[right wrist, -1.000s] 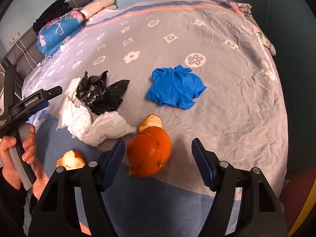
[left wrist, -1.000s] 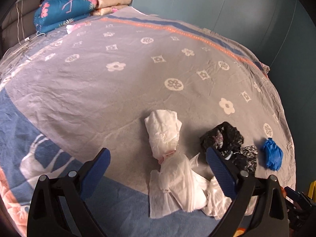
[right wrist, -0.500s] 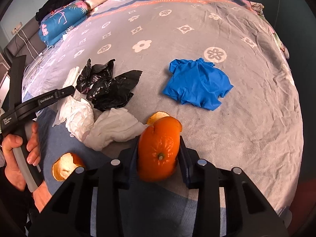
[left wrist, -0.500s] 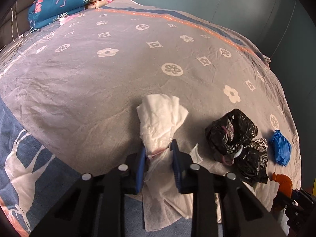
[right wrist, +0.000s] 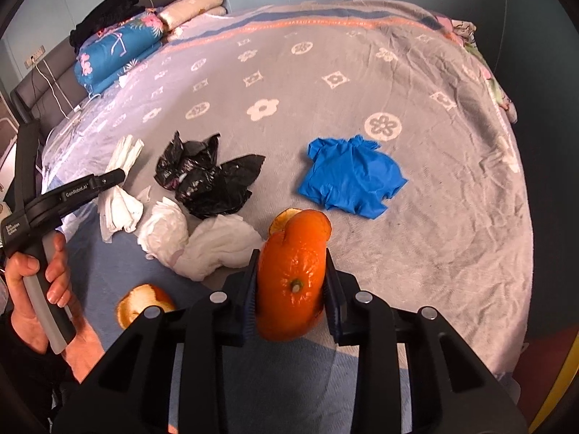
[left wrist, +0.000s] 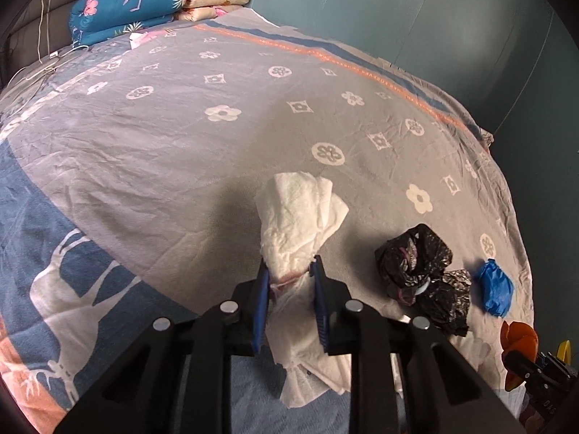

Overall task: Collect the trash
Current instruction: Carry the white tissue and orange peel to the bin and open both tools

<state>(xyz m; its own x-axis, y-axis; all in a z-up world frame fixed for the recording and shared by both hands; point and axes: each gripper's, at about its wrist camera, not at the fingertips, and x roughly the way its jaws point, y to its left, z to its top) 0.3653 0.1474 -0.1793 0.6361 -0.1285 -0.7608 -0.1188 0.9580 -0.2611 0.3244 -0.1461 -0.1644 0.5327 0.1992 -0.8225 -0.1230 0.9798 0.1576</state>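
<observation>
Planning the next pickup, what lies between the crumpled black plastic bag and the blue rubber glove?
Only bare grey blanket, seen in the right wrist view between bag and glove.

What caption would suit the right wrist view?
Right gripper shut on a large orange peel above a grey patterned bedspread strewn with trash.

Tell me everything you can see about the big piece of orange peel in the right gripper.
The orange peel is a large, curled shell of bright orange rind, glossy and dimpled, with the small green stem button facing the camera. A torn flap at its top shows pale pith inside. It stands roughly upright, pinched from both sides by the blue-padded jaws of the right gripper, which have just closed on it. Whether its lower edge touches the blanket cannot be told.
</observation>
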